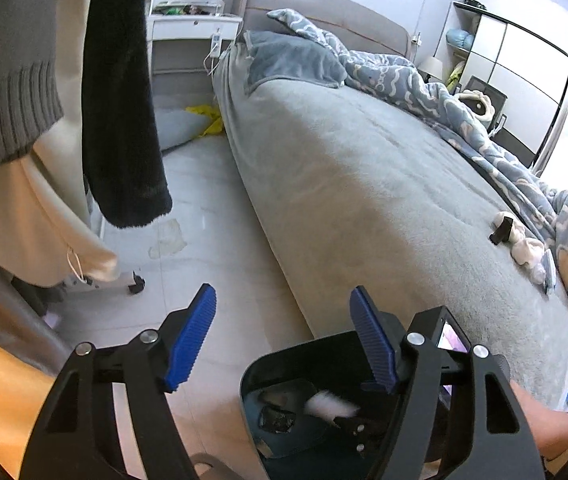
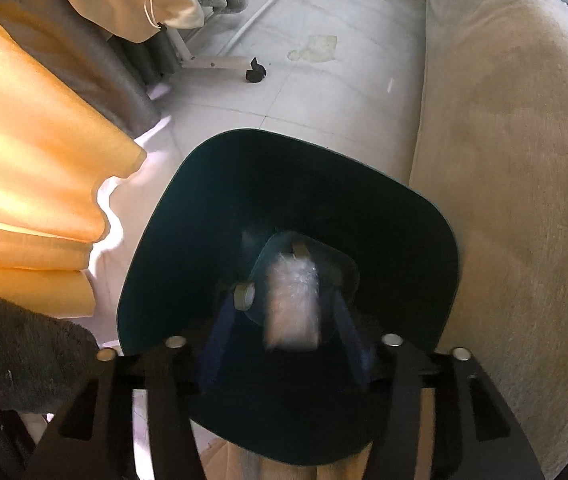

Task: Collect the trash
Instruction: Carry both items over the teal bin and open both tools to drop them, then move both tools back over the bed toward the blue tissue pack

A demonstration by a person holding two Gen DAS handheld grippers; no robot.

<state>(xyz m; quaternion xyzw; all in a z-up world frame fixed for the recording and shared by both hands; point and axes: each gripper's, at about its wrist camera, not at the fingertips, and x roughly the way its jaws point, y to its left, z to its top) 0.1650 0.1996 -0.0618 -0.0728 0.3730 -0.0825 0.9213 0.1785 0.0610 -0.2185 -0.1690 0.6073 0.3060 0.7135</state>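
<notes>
the right gripper (image 2: 284, 328) points steeply down into the mouth of a dark bin (image 2: 156, 216) that stands on the pale tiled floor (image 2: 324, 92) just beside the bed, and its blue fingers (image 2: 220, 332) stand apart; a white fluffy wad of trash (image 2: 292, 304) shows blurred between them, with a gap on each side, so the tongs look released and nothing is pinched. from the left wrist the same wad appears as a white smear (image 1: 330, 402) inside the bin (image 1: 252, 376), next to the black body of the right gripper reaching in. the left gripper (image 1: 284, 336) hovers above the floor (image 1: 212, 272) at the bin's rim, its ribbed blue pads (image 1: 192, 336) spread with nothing between them. a bare patch of a person's skin (image 1: 544, 412) shows at the lower right edge. to the left, orange curtain folds (image 2: 32, 168) and hanging clothes, a cream garment (image 1: 44, 216) and a black fuzzy one (image 1: 124, 120), reach down near a white rack foot with a black caster (image 2: 255, 72). farther along the bed's grey cover (image 1: 364, 184), more white crumpled trash pieces (image 1: 524, 248) lie near a blue patterned duvet (image 1: 464, 120). at the far end stand a white dressing table (image 1: 192, 24) and a grey headboard (image 1: 324, 4).
</notes>
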